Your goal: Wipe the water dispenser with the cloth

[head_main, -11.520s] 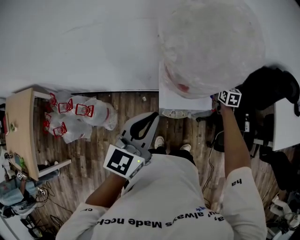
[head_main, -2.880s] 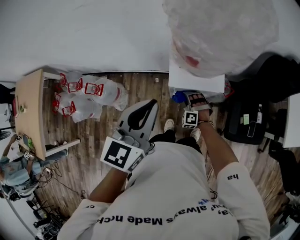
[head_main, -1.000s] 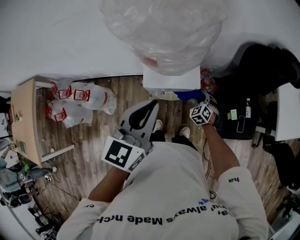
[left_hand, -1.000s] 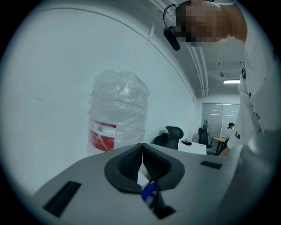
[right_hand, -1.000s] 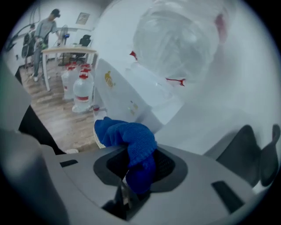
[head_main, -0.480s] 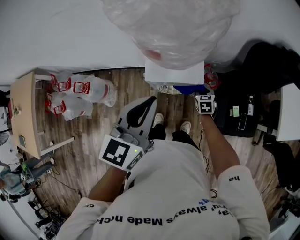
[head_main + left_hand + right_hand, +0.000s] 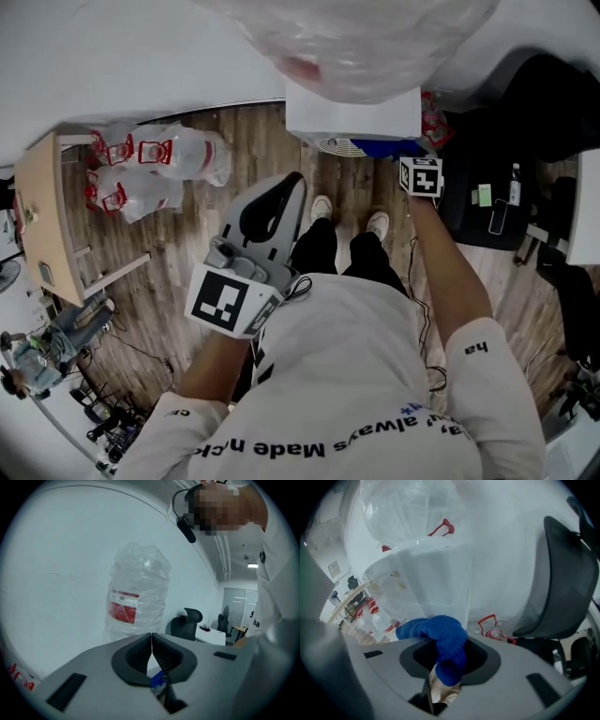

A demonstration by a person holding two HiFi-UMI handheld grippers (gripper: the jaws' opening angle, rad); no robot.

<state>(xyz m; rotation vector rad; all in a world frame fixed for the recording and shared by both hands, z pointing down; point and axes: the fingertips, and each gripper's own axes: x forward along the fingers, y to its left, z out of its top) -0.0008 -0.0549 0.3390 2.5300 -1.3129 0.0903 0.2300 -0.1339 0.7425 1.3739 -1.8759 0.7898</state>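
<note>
At nine o'clock in the head view we see a pale wooden table [image 7: 37,216]. At ten o'clock, crinkled clear plastic bags [image 7: 164,169] with red print lie on the plank floor [image 7: 187,272]. Our left gripper [image 7: 292,183], grey with ribbed black pads, is at centre, its jaws pressed together on nothing. At twelve o'clock stands the boxy white water dispenser [image 7: 352,114], its bottle [image 7: 366,42] wrapped in wrinkled film. At one o'clock our right gripper [image 7: 405,155] is clamped on the fuzzy blue cloth [image 7: 443,637]. The cloth bulges from the jaws toward their eleven o'clock, just beside the dispenser's front; we cannot tell whether it touches.
</note>
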